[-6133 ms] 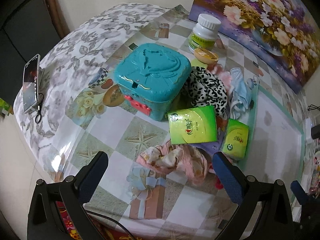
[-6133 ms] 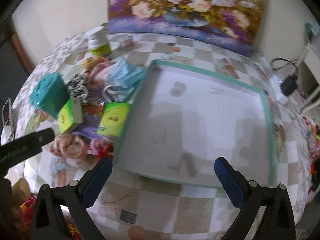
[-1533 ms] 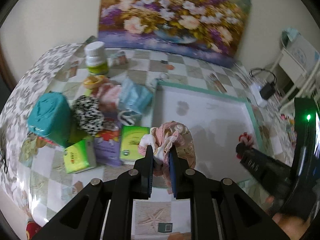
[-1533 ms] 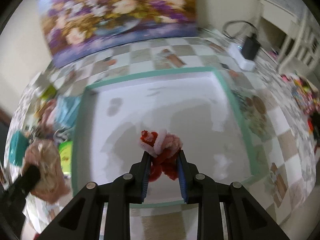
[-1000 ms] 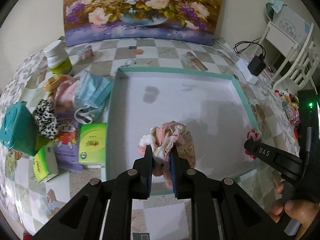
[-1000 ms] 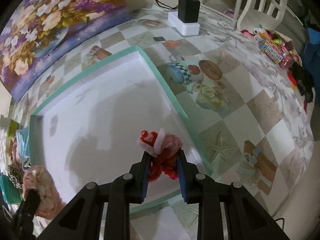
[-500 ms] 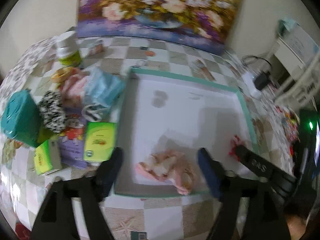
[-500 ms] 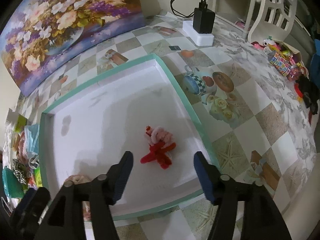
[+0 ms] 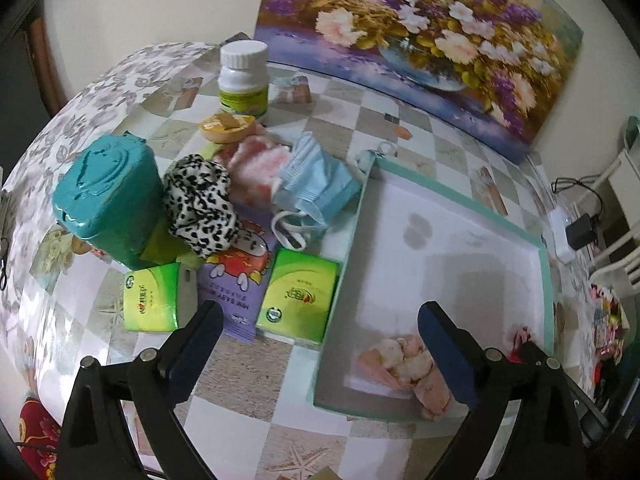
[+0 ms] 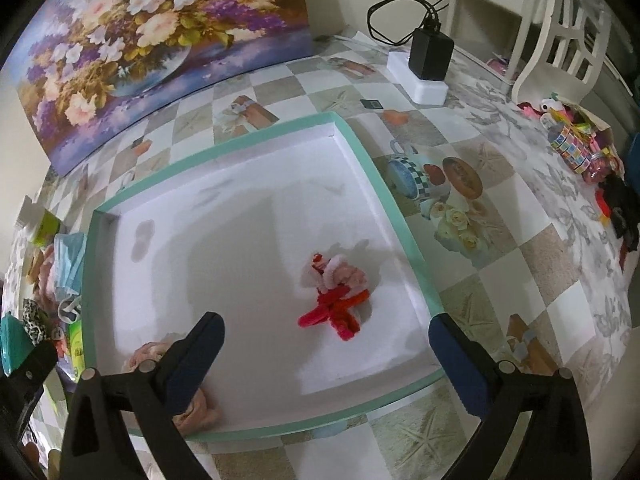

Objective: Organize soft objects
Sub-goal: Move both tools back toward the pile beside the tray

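A white tray with a teal rim (image 9: 460, 196) (image 10: 240, 144) lies on the checked tablecloth. A pink floral cloth (image 9: 404, 360) (image 10: 200, 404) rests loose in its near corner. A red and pink fuzzy toy (image 10: 340, 292) (image 9: 520, 338) lies free near the tray's right side. My left gripper (image 9: 318, 316) hovers over the tray's left rim, jaws opening, nothing between them. Above the tray, my right gripper (image 10: 326, 326) is also opening, with the toy just beyond its tips, untouched. Left of the tray lie a leopard scrunchie (image 9: 200, 208), a blue face mask (image 9: 316, 188) and a pink fluffy piece (image 9: 256, 164).
A teal box (image 9: 108, 200), two green tissue packs (image 9: 150, 298) (image 9: 298, 296), a purple wipes pack (image 9: 236, 280) and a white bottle (image 9: 244, 80) crowd the left. A flower painting (image 10: 160, 40) leans on the wall. A charger on a power strip (image 10: 428, 60) sits far right.
Both grippers went from shut to open. The pink cloth and the red toy dropped into the tray. My left gripper shifted left toward the pile.
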Available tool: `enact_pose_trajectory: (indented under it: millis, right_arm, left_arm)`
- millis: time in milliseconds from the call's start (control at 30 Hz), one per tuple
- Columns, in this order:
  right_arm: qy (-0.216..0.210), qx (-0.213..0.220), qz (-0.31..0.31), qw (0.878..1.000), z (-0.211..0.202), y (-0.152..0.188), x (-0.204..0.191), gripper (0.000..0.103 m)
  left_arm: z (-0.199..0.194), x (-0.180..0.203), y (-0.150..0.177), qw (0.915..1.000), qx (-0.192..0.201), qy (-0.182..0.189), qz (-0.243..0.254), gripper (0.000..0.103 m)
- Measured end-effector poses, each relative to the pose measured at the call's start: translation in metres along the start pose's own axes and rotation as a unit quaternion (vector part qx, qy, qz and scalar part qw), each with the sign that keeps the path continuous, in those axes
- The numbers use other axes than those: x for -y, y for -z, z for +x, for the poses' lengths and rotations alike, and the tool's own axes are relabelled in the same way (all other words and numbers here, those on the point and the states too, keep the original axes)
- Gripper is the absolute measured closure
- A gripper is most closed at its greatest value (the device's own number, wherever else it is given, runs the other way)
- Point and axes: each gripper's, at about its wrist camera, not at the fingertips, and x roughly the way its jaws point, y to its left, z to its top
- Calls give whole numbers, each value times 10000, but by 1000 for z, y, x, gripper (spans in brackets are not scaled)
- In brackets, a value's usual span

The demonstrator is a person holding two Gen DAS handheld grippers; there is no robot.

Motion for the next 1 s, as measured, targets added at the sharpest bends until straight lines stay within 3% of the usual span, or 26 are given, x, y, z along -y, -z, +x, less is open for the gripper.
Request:
enact_pose_trajectory:
  millis: [400,667,1000]
  right_arm:
    - [-1152,-32,19,9933,-17,4,-20,0]
    - [-1086,136,-453,9930,-29,13,-48,0]
    - [-1315,114,-1511,9797,-39,36,-118,0]
  left_arm:
    - [-8,-42,-6,9981,66,-346,-503,3]
    - [-13,-72,-3,9968,-79,-371,-710,3]
    - [-14,-125,-3,9890,-415,-680,-1249,3]
